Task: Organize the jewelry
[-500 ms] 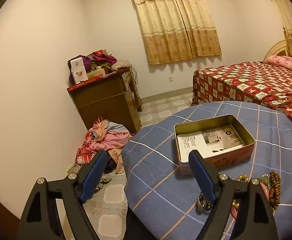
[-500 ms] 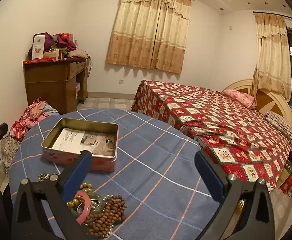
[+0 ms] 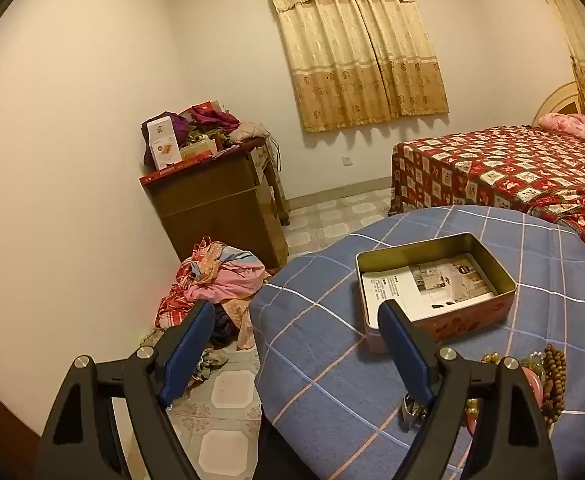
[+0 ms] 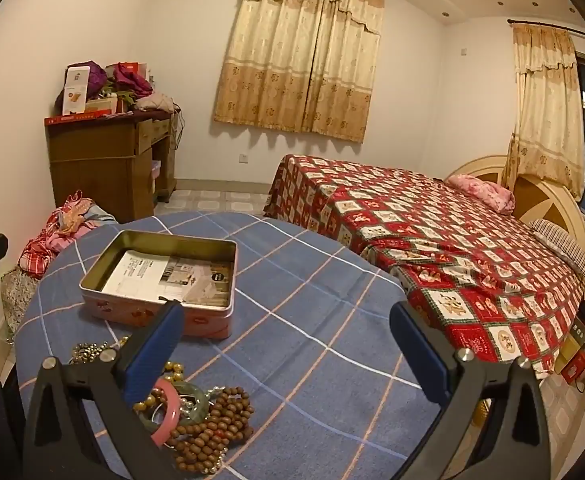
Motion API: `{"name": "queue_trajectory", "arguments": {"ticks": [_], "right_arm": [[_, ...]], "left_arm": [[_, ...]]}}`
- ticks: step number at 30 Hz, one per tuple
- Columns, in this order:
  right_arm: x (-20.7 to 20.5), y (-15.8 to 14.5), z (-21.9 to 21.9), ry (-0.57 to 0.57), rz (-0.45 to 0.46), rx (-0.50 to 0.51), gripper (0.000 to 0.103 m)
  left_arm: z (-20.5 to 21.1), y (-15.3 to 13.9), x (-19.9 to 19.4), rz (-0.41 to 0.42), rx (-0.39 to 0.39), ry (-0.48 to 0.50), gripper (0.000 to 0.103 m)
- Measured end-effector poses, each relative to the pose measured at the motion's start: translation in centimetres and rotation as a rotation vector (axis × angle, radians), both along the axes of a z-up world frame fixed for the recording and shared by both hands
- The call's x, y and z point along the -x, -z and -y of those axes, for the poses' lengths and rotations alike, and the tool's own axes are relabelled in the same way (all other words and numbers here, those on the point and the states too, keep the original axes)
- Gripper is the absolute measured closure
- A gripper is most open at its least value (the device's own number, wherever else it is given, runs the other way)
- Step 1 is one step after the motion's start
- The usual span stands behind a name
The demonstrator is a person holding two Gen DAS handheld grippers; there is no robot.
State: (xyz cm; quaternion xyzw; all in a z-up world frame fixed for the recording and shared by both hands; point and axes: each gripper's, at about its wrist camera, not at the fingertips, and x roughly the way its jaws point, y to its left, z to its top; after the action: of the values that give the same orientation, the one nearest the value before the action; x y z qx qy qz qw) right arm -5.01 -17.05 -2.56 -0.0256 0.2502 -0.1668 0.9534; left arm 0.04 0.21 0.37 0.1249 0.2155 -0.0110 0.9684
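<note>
An open pink tin box with printed papers inside stands on a round table under a blue checked cloth. A pile of jewelry lies in front of it: brown wooden beads, a pink bangle, a green bangle, and gold beads. My left gripper is open and empty, above the table's left edge. My right gripper is open and empty, above the table just right of the pile.
A bed with a red patterned cover stands close to the table's right. A wooden desk piled with clothes and boxes stands at the left wall. A heap of clothes lies on the tiled floor beside the table.
Both grippers stay open. Both views have shifted only slightly; the jewelry and the tin have not moved.
</note>
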Motion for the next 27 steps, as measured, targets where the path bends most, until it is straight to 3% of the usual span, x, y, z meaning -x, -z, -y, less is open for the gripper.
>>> {"name": "queue_trajectory", "arguments": {"ticks": [27], "right_arm": [[0.37, -0.93, 0.17, 0.008, 0.021, -0.007, 0.000]], "left_arm": [[-0.07, -0.27, 0.23, 0.030, -0.020, -0.012, 0.019]]}}
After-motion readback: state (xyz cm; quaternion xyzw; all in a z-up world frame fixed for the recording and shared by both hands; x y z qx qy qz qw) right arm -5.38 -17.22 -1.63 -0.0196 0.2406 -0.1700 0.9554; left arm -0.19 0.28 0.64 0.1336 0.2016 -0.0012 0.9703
